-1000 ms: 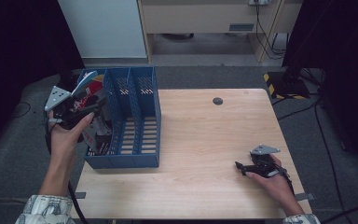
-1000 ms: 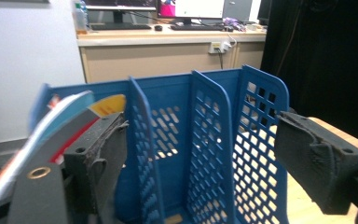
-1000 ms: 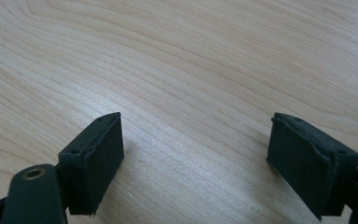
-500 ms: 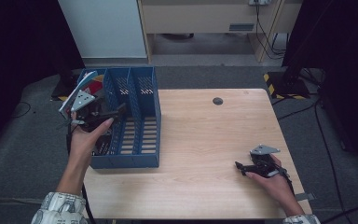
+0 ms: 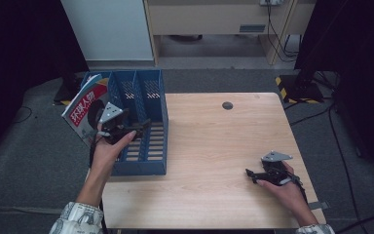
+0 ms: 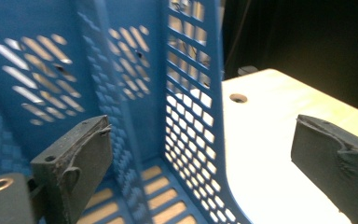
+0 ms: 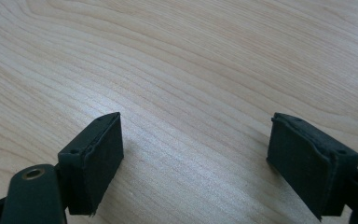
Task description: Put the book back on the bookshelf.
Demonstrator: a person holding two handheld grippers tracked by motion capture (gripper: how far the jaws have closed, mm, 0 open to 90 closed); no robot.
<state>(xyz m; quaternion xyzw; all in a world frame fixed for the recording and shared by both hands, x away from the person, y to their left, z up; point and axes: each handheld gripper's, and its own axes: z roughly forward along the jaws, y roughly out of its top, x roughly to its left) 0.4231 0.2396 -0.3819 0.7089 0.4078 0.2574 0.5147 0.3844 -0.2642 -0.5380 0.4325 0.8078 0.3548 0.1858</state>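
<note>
While both grippers gape wide and empty, the left gripper (image 5: 143, 126) over the blue slotted plastic file rack (image 5: 153, 97) at centre left, the thin red-and-white magazine (image 5: 85, 109) leaning in its leftmost slot looks light, floppy, best pinched near its spine.

Lab or office: wooden table (image 5: 214, 146), floor cables (image 5: 321, 112), cabinets (image 5: 209, 17).
</note>
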